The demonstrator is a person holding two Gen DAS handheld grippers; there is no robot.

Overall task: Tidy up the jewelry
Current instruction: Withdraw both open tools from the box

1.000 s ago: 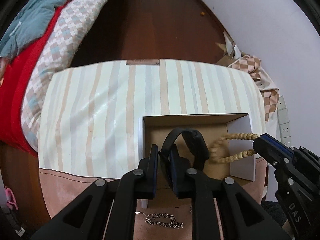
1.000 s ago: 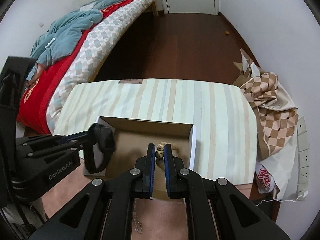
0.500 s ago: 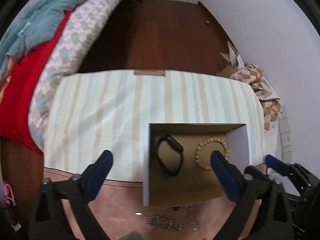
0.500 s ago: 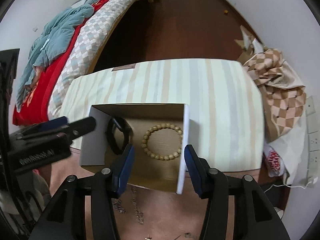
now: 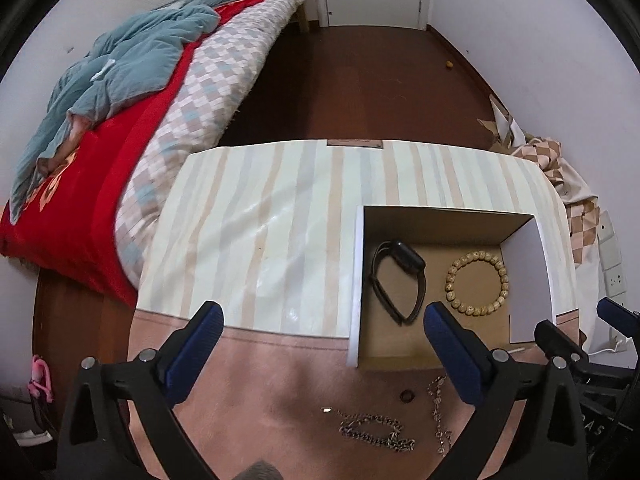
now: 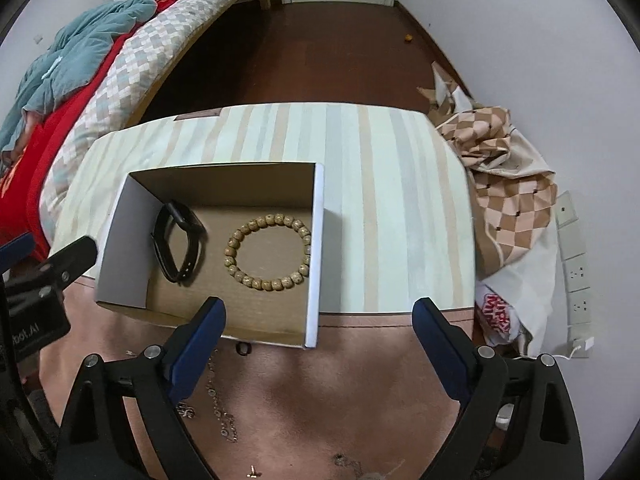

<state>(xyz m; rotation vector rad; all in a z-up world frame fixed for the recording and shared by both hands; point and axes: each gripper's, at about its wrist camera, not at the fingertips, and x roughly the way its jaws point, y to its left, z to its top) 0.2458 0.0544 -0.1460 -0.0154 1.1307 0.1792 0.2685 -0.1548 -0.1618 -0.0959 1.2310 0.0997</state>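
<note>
An open cardboard box (image 5: 528, 264) (image 6: 316, 248) stands on the striped table. Inside lie a black wristband (image 5: 398, 280) (image 6: 178, 246) on the left and a wooden bead bracelet (image 5: 476, 282) (image 6: 268, 250) on the right. My left gripper (image 5: 322, 350) is open and empty, above the table's near part, left of the box front. My right gripper (image 6: 318, 342) is open and empty, above the box's near right corner. On the pink cloth in front of the box lie a silver chain (image 5: 376, 438), a thin chain (image 5: 438, 416) (image 6: 218, 404) and a small dark ring (image 5: 407, 396) (image 6: 244, 348).
The table (image 5: 260, 232) (image 6: 392, 208) has a striped cover. A bed with red and checked bedding (image 5: 132, 120) stands to the left. Checked cloth and cardboard (image 6: 508, 196) pile up at the right wall, by wall sockets (image 6: 576, 272). Dark wooden floor lies beyond.
Both grippers opened and pulled back and up. The left let go of the black wristband and the right let go of the bead bracelet; both now lie flat in the box.
</note>
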